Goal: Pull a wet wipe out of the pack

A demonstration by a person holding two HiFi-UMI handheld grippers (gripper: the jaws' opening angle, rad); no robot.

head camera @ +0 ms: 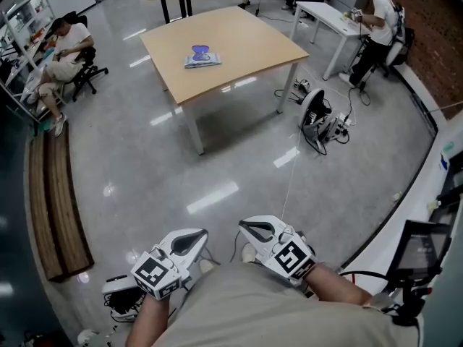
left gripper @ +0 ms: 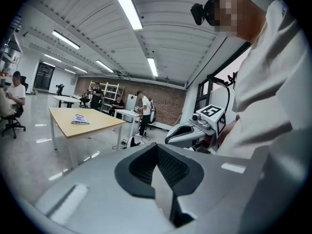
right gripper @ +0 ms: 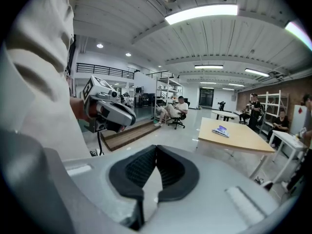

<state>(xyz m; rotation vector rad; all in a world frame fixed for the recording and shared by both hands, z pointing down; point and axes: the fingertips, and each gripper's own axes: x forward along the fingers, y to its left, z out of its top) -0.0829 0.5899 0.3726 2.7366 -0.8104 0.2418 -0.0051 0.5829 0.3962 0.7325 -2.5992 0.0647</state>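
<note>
One flat white-and-purple wipe pack [head camera: 202, 56]

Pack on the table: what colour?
The pack is purple and white, clearest in the head view.

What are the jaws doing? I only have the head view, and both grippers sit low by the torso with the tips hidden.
Observer: The left gripper is shut, pads together, with nothing between them.
Operator: And the right?
Observer: The right gripper is also shut and empty.
Operator: Does either gripper camera see the pack?
Observer: Both do. The pack lies on the table, far off. It is right of the jaws in the right gripper view and left of them in the left gripper view.
</note>
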